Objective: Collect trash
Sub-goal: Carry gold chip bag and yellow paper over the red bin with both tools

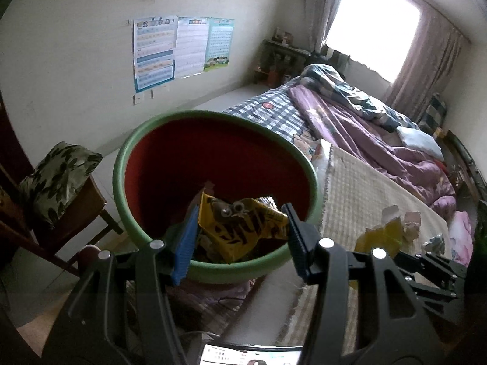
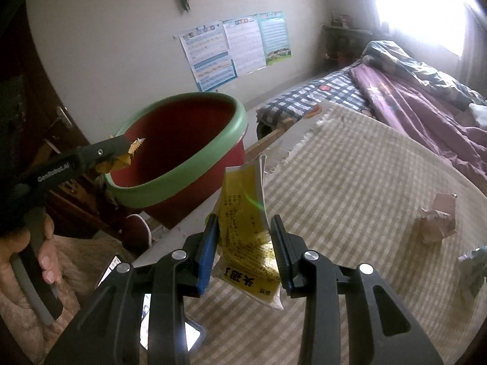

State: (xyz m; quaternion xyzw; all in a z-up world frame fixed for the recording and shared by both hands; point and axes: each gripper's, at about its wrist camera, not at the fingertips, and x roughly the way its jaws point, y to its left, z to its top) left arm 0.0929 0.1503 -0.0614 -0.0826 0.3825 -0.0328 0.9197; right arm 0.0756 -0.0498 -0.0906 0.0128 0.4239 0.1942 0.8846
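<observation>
Trash bin [image 1: 121,164]; yellow wrapper [image 1: 243,228] inside, perhaps in left tool [image 1: 240,240]

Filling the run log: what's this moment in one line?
left gripper: wrapper over bin | right gripper: yellow packet over bed | crumpled paper left

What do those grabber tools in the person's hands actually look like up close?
Each is a black plastic two-finger clamp with silver rivets at the linkage joints. The left gripper and right gripper each carry ribbed pads, one blue pad and one black pad. White "GenRobot.AI" lettering runs along the left tool's side. The bare hand grips a grey handle beside a fuzzy beige sleeve.
</observation>
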